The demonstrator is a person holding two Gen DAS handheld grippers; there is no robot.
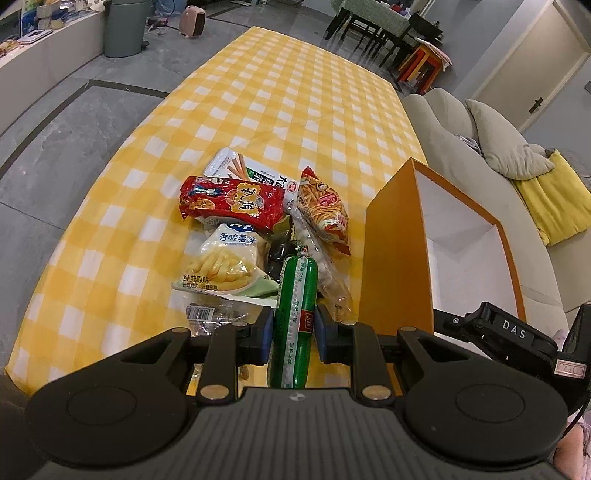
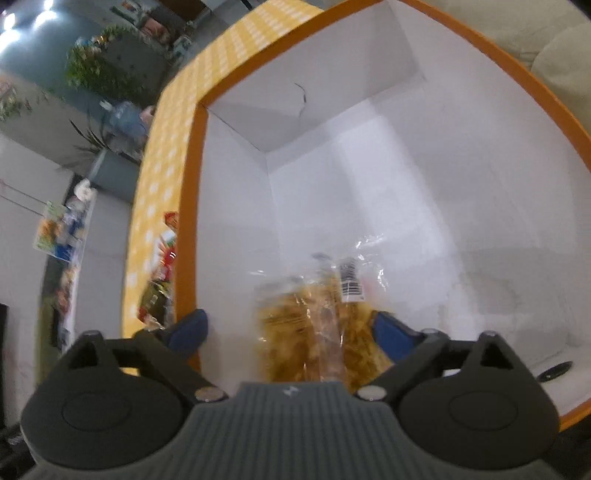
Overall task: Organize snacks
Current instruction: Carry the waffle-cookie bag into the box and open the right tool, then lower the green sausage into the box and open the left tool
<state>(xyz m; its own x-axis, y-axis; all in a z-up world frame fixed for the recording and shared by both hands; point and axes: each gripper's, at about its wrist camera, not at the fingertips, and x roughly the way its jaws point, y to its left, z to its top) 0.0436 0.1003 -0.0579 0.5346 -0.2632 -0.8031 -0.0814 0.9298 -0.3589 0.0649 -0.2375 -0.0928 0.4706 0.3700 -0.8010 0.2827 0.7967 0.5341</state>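
My left gripper [image 1: 292,332] is shut on a green sausage stick [image 1: 295,317] and holds it over the near end of a snack pile: a red packet [image 1: 231,201], a fries bag [image 1: 221,267] and an orange noodle-snack bag [image 1: 325,210]. An orange box [image 1: 397,254] with a white inside stands to the right of the pile. My right gripper [image 2: 291,332] is open over the inside of the box [image 2: 369,166]. A clear bag of yellow crisps [image 2: 317,325] lies between its spread fingers; only the right pad looks close to the bag.
The pile and box sit on a yellow checked tablecloth [image 1: 288,92]. A beige sofa [image 1: 461,129] with cushions stands right of the table. A grey bin [image 1: 123,26] and dark dining chairs [image 1: 373,33] are far back.
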